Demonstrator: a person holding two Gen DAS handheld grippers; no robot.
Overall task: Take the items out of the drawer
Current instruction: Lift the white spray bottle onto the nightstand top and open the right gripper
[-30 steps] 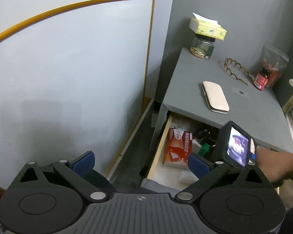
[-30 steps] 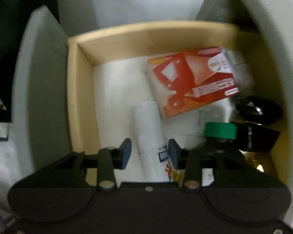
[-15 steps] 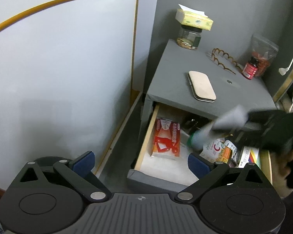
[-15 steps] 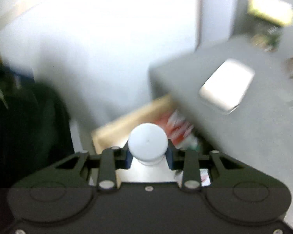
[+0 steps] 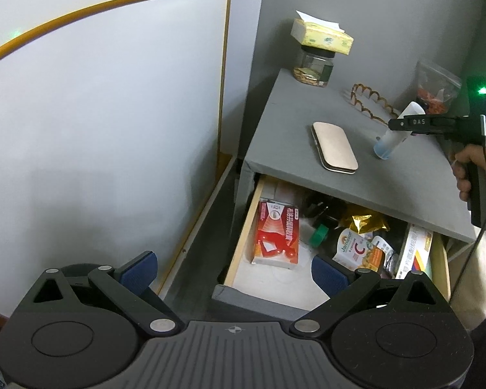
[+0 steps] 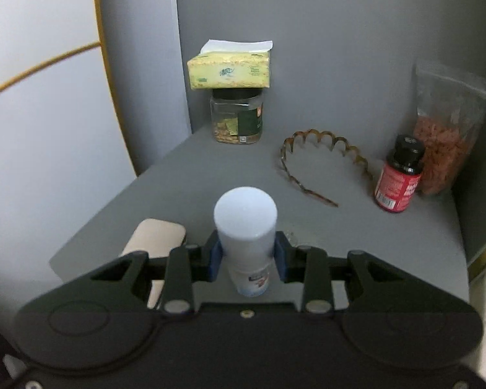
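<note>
Open drawer [image 5: 239,253] — red box [image 5: 277,235], packets [image 5: 359,249]

Black left gripper [image 5: 235,267], blue ribbed pads, silver screws, right gripper [image 6: 247,256] lettered "DAS"

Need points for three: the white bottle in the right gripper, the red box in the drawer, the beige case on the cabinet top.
white bottle [image 6: 245,214], right wrist view, on its rounded cap.
red box [image 5: 277,235], left wrist view, on its printed top face.
beige case [image 5: 333,146], left wrist view, on its flat lid.
</note>
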